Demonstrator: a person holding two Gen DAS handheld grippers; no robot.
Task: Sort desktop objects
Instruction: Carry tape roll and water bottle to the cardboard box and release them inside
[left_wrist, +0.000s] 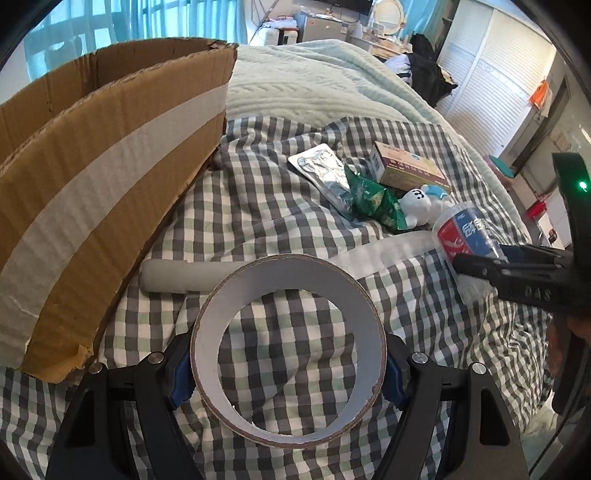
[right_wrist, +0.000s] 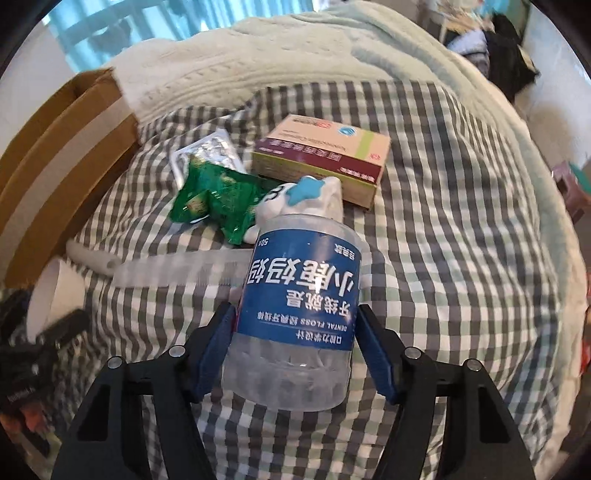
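Note:
A roll of brown tape (left_wrist: 295, 271) with a white inner face sits between the blue pads of my left gripper (left_wrist: 288, 369), which is shut on it over the checked cloth (left_wrist: 258, 206). A clear dental floss jar (right_wrist: 303, 288) with a blue label lies lengthwise between my right gripper's (right_wrist: 297, 332) pads, which press on its sides. In the left wrist view the same jar (left_wrist: 461, 232) shows at the right, gripped by the right gripper (left_wrist: 480, 264). The tape roll (right_wrist: 55, 291) appears at the left edge of the right wrist view.
An open cardboard box (left_wrist: 92, 177) stands at the left. On the cloth lie a medicine box (right_wrist: 321, 155), a green snack packet (right_wrist: 218, 195), a foil blister pack (right_wrist: 210, 151), a white toy with a blue star (right_wrist: 306, 192), a grey-handled clear strip (left_wrist: 173, 277). A pale blanket (left_wrist: 314, 85) lies behind.

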